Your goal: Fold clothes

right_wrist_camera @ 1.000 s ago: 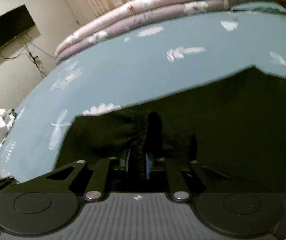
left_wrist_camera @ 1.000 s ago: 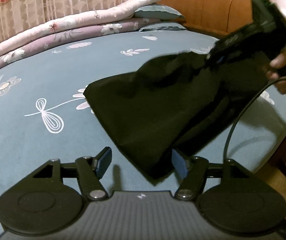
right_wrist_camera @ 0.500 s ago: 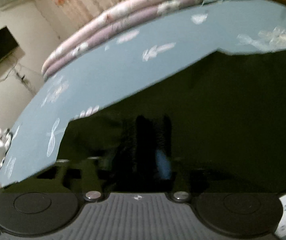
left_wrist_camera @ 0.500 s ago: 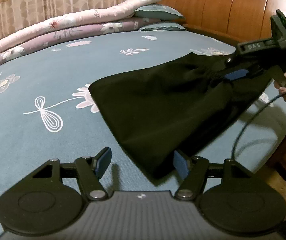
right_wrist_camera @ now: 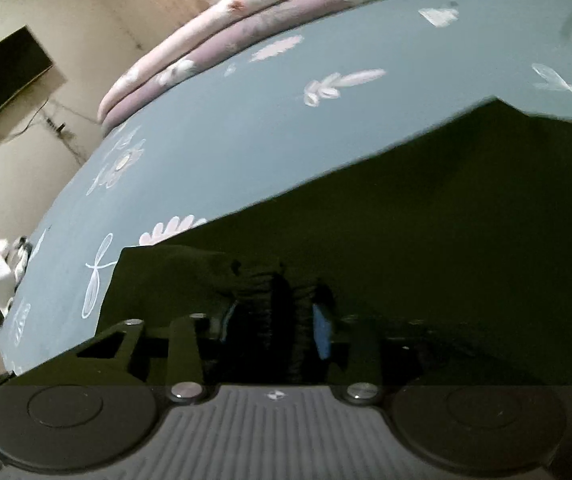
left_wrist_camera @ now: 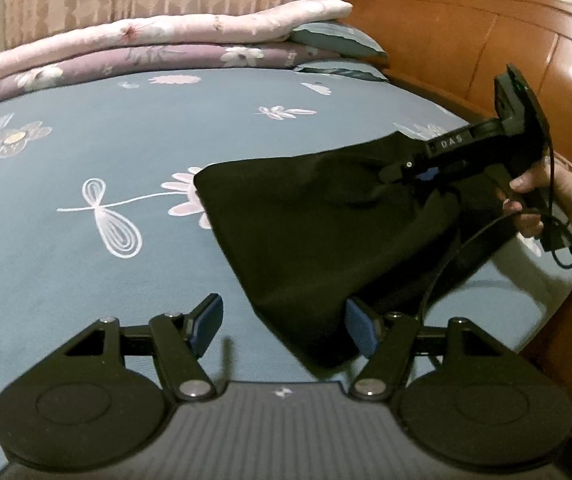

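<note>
On the bed (left_wrist_camera: pixel 86 280), the right hand-held gripper (right_wrist_camera: pixel 276 316) pinches the black garment (left_wrist_camera: pixel 306 232) (its gathered edge); the left hand-held gripper (left_wrist_camera: pixel 282 326), spread, seems ready to take the near corner.

Left gripper (left_wrist_camera: pixel 282 326) low and near, jaws spread wide, right gripper (right_wrist_camera: pixel 276 320) held farther right, jaws pinched together on dark cloth (left_wrist_camera: pixel 306 220), person's right hand (left_wrist_camera: pixel 546 196) around its handle
</note>
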`<state>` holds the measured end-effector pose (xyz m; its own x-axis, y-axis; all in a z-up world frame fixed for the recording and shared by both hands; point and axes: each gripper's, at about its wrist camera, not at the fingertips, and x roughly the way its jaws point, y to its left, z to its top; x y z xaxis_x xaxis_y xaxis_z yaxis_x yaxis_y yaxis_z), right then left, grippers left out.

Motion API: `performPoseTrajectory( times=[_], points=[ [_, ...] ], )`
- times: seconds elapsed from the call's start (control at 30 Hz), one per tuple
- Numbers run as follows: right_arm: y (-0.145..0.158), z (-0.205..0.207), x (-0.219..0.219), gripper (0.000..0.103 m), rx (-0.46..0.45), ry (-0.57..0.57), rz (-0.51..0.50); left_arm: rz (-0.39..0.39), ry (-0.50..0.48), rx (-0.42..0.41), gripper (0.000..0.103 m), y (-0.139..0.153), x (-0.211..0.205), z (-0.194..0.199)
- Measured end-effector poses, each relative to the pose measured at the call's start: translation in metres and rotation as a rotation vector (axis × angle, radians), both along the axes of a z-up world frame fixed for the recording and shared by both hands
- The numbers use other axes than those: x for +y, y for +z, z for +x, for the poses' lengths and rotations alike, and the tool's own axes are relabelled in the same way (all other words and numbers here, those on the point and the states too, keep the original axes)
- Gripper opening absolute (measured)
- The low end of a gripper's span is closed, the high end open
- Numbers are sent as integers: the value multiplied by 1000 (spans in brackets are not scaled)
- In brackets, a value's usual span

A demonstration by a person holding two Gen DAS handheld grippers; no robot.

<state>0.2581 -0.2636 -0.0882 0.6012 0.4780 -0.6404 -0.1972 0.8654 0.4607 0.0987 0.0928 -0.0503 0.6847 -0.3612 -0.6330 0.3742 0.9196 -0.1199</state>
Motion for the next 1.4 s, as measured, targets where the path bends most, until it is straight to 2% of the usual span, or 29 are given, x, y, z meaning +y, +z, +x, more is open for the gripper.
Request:
performPoseTrajectory(
  times=[0.17,0.3,0.4,0.43,0.47,0.57,0.63,0.7,0.8,0.9,1.0,1.1,1.2,1.23,1.3,1.33,1.4],
  points=[
    [24,7,11,36,-86,44,-35,-60,6,17,68,7,11,7],
    [12,17,9,36,-35,42,-39,-100,11,42,68,9,17,13],
    [-4,18,2,40,27,21,-17,-103,5,53,68,15,21,17],
    [-2,14,0,44,21,19,-22,-99,1,54,68,17,22,19],
    [3,9,-1,47,9,18,-29,-86,-5,44,68,21,22,23],
    [17,-5,-5,47,-27,16,-51,-59,-28,14,70,32,22,41],
    [27,-15,-7,47,-51,14,-66,-62,-51,1,71,36,17,63],
    [36,-25,-3,48,-94,61,-84,-86,-83,-7,71,36,12,88],
    [42,-38,13,53,-165,185,-109,-146,-119,21,70,25,1,126],
    [31,-39,32,53,-167,275,-151,-227,-136,89,69,6,-7,157],
    [12,-41,45,53,-143,321,-241,-218,-114,156,67,-19,-11,179],
    [4,-50,44,53,-163,335,-275,-200,-141,141,70,-29,-15,181],
    [9,-54,42,53,-172,337,-304,-171,-141,147,67,-19,-21,180],
    [14,-56,43,54,-178,333,-311,-161,-163,125,67,-12,-24,176],
    [25,-62,49,58,-223,346,-319,-163,-208,90,69,0,-27,170],
    [28,-63,54,62,-237,352,-316,-167,-226,94,69,0,-30,169],
    [30,-65,63,64,-247,368,-308,-172,-261,104,70,0,-36,167]
  ],
)
